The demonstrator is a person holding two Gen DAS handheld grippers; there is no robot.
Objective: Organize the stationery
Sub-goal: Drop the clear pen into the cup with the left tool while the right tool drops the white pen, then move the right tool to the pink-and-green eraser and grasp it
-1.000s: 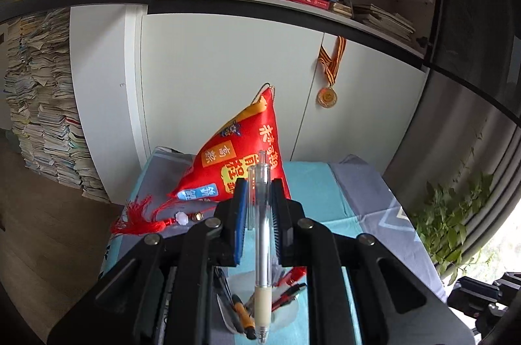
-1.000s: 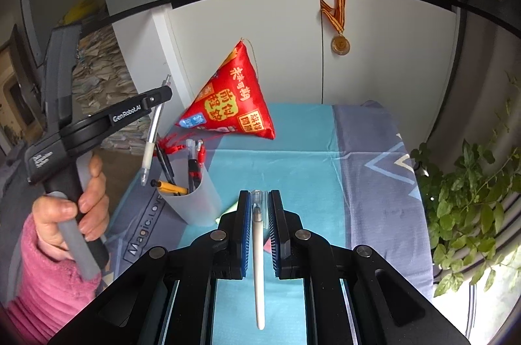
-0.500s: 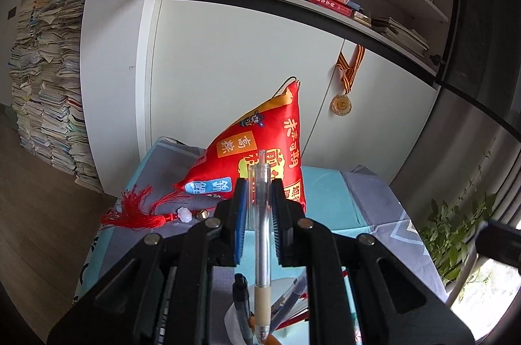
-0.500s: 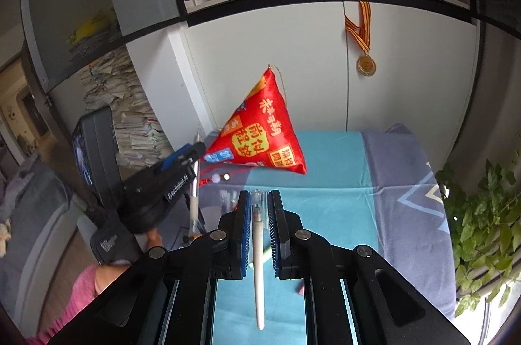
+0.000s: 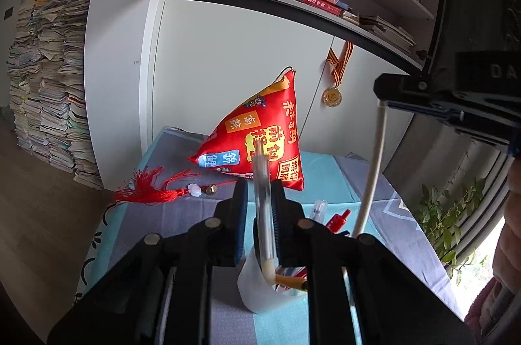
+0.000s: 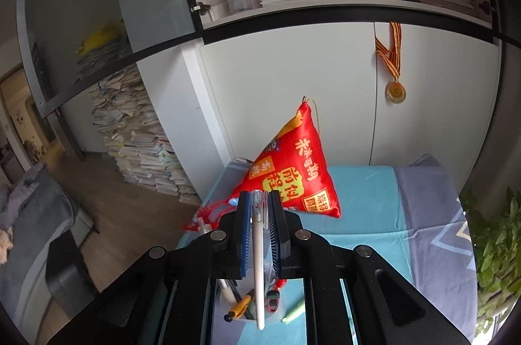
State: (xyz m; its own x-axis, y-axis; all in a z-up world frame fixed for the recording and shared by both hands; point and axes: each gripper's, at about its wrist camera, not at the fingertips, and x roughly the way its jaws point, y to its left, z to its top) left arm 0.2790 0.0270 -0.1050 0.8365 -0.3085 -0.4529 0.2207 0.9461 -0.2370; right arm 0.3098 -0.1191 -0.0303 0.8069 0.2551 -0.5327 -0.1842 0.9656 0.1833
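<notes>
Standing on the cloth-covered table [image 5: 325, 175], the pen cup [image 5: 257, 289] holds several pens. Directly above it, the left gripper [image 5: 259, 198] pinches a clear pen [image 5: 263, 208] whose tip dips into the cup. Beside it, the right gripper [image 6: 259, 211] clamps a white pen [image 6: 259, 266] above the cup. Behind the cup sits a red pouch [image 5: 260, 136].

We find the translucent white pen cup [image 5: 260, 289] crowded with pens; the red satin pyramid pouch [image 5: 260, 136] blocks the table's [image 6: 374, 214] far edge, its right side open.
</notes>
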